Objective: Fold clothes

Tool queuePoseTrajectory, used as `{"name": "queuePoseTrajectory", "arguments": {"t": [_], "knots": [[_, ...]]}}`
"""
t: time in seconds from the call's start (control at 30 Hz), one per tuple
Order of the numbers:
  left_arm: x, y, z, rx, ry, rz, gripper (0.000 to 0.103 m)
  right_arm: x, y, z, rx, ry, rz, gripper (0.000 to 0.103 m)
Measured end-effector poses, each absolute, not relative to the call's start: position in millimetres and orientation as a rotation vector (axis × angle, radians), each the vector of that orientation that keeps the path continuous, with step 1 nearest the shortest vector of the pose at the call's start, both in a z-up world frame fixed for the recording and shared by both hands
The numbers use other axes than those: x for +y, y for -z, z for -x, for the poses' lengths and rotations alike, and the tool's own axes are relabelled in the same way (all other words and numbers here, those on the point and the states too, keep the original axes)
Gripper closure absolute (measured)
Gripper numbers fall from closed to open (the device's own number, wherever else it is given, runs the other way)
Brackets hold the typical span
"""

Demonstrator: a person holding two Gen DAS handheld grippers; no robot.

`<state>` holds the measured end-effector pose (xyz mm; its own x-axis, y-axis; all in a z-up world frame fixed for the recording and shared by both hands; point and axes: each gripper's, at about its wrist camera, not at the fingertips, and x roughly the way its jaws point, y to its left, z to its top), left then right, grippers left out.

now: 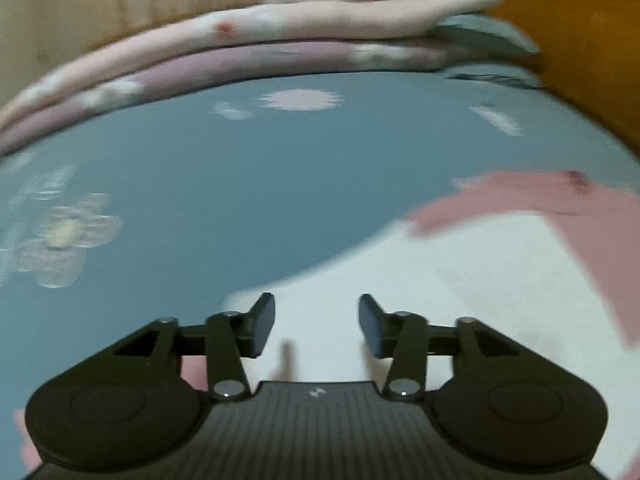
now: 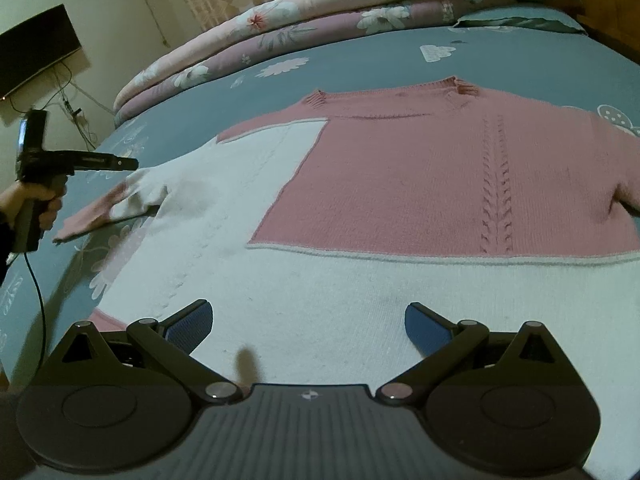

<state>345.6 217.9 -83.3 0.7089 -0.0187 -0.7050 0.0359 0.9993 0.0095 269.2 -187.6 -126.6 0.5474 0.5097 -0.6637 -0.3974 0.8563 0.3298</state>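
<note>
Left gripper (image 1: 317,322) open above sweater (image 2: 400,184), right gripper (image 2: 309,326) wide open

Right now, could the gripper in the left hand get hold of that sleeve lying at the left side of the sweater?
Probably yes. The left gripper hangs just over the sleeve, its jaws open with nothing between them. The sleeve lies flat on the bed sheet with nothing on top, so a short dip down should reach it.

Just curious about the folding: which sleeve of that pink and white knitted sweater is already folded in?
The left-hand sleeve in the right wrist view: it lies bent back, with its pink cuff pointing away from the body. The other sleeve runs off the picture's right edge.
</note>
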Motion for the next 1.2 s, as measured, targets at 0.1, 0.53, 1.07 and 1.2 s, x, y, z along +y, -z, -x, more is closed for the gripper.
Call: {"name": "queuePoseTrajectory", "arguments": {"t": [0.1,0.53,1.07,1.2], "knots": [[196.2,104.9,-345.0,0.849,0.063,-0.053,0.054,-186.8,126.3,-268.7,0.834,-0.537,-0.142,0.000],[243.2,83.5,-310.9,0.821,-0.039,0.230,0.042,-190.5,124.2,-269.0,0.848,-0.534,-0.170,0.000],[319.6,79.6,-268.4,0.786,-0.341,0.212,0.048,-183.3,131.4,-267.5,0.820,-0.531,-0.088,0.000],[380.9,79.2,-240.2,0.762,-0.465,0.312,0.051,-168.4,137.9,-258.8,0.763,-0.522,0.060,0.000]]}}
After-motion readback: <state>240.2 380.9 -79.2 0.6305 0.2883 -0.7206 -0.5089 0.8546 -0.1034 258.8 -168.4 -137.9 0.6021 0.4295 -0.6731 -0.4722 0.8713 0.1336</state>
